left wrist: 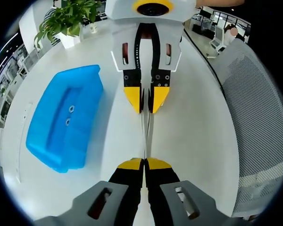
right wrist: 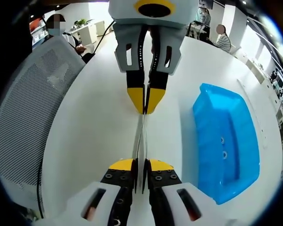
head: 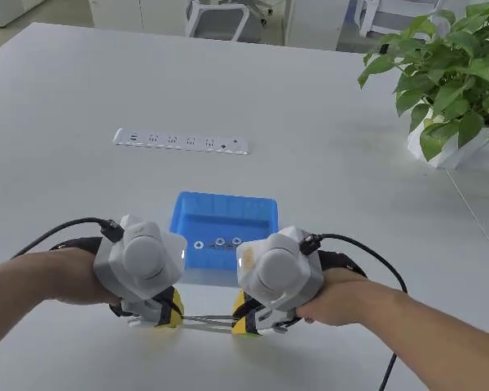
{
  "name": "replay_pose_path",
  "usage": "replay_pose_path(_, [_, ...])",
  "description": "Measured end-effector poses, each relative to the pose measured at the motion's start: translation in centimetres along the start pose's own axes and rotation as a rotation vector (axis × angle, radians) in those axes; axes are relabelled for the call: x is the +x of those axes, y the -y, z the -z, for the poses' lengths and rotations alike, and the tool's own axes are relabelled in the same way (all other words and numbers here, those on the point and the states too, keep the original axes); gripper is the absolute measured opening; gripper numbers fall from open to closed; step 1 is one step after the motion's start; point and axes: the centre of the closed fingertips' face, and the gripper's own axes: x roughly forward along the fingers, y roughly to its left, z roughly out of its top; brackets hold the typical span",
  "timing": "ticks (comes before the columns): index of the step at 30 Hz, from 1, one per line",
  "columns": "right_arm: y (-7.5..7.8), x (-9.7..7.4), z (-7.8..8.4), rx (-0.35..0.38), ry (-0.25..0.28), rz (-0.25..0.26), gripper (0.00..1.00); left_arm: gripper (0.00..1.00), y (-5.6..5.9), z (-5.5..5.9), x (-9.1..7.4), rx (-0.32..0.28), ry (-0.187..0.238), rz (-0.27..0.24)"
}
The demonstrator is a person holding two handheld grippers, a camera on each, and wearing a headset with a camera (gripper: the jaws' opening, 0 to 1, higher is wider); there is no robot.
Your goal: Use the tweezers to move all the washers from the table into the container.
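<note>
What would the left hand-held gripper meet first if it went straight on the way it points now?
The left hand-held gripper is shut on the tweezers, which run straight ahead into the right hand-held gripper facing it. So it would probably meet that gripper first; the blue container lies aside.

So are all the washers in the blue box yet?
Nearly or fully, I think. Done: three washers lie in the blue container. In hand: the left tool and right tool are both shut on the tweezers, one at each end, beside the container. Left: the visible table holds no loose washers, so probably little, though the tools hide a patch.
</note>
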Motion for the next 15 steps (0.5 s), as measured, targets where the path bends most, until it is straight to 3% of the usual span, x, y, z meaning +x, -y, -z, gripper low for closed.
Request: replay_pose_path(15, [-0.12, -0.16, 0.31, 0.002, -0.015, -0.009, 0.13, 0.07, 0.05, 0.15, 0.19, -0.013, -0.001, -0.003])
